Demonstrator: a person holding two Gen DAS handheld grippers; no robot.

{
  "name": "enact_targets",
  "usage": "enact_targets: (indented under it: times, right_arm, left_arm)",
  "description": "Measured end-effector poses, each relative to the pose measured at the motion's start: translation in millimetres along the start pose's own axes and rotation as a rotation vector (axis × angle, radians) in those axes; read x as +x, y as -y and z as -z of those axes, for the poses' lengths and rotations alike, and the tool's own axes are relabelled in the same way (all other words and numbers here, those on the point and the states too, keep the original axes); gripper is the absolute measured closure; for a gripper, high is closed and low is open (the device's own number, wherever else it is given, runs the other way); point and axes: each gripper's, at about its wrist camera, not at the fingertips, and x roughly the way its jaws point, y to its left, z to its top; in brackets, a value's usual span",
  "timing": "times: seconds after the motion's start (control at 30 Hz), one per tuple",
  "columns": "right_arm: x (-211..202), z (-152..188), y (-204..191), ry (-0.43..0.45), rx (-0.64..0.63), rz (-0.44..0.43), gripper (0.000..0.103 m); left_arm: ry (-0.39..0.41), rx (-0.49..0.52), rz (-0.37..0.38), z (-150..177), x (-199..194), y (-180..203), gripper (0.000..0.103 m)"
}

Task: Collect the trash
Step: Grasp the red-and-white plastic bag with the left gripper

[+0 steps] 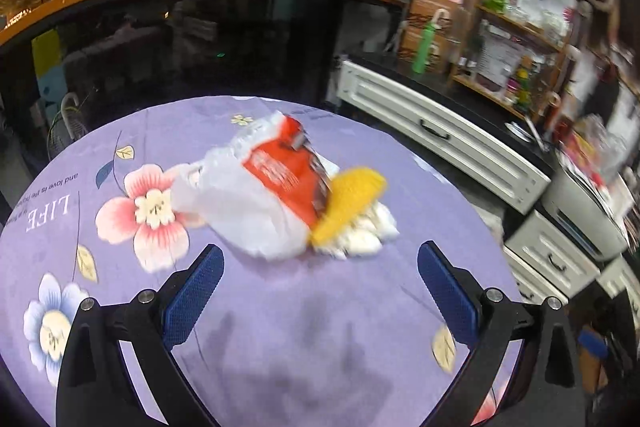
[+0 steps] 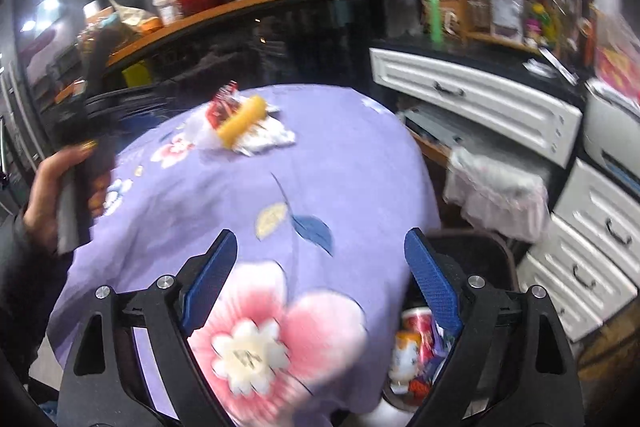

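On the purple floral tablecloth, left wrist view: my left gripper hangs jaws wide, empty, aimed at the trash pile just ahead, lined up for a grab. Right wrist view: right gripper spread, holding nothing, over the table edge above the bin with wrappers inside; pile lies far across.

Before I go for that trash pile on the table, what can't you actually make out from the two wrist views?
- Red wrapper: print unreadable, motion blur, left wrist view.
- White crumpled bits: material unclear, partly under the yellow piece.
- Trash bin: mostly hidden behind the right gripper and the tablecloth; contents blurred, right wrist view.
- Left gripper: in the right wrist view only a blurred dark handle shows, so its jaws are unreadable there.
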Motion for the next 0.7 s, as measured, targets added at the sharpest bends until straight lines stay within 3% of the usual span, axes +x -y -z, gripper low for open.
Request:
enact_targets:
  times: [0.17, 0.27, 0.33, 0.4, 0.43, 0.57, 0.6, 0.7]
  right_arm:
    - [15, -15, -24, 0.003, -0.062, -0.022, 0.011]
    - [23, -19, -33, -0.001, -0.083, -0.036, 0.011]
    - [29, -21, -38, -0.01, -0.092, -0.041, 0.011]
    - [31, -20, -39, -0.015, -0.094, -0.046, 0.011]
    - [34, -21, -40, -0.014, -0.093, -0.045, 0.011]
    - [44, -27, -43, -0.025, -0.079, -0.061, 0.011]
    - [47, -28, -44, -0.026, -0.079, -0.065, 0.011]
    - [54, -32, -50, -0.022, -0.088, -0.073, 0.011]
  left_arm:
    - [-0.05, -0.011, -0.044, -33, 42, -4, 0.008]
    - [-0.094, -0.012, -0.07, -44, 67, -4, 0.013]
    - [-0.12, -0.002, -0.098, -46, 79, -4, 0.023]
    - [-0.145, 0.001, -0.118, -44, 87, -6, 0.043]
    - [-0.152, -0.011, -0.118, -42, 88, -10, 0.047]
    - [-0.137, -0.036, -0.108, -35, 78, -24, 0.086]
    - [-0.127, -0.036, -0.11, -33, 72, -27, 0.092]
    - [-0.069, -0.047, -0.104, -23, 45, -38, 0.097]
